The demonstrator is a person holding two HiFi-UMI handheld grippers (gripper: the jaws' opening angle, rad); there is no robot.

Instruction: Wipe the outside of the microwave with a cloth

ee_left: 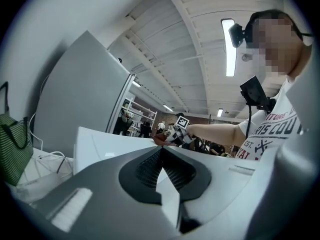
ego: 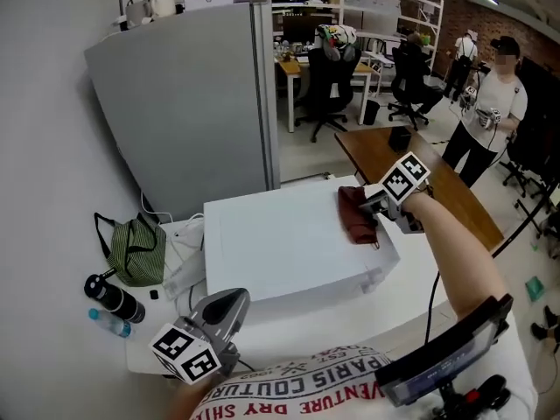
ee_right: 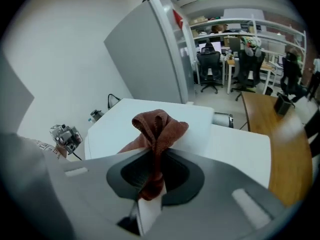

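While right claw pinches cloth on microwave top, left claw hangs closed, empty.

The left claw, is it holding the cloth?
No, the left claw is shut with nothing in it, and the reddish-brown cloth is pinched in the right claw.

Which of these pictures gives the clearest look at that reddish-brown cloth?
The right gripper view: the cloth fills the centre, bunched and pinched in the right claw. The head view shows it smaller, lying on the white microwave top. The left gripper view shows only a distant sliver.
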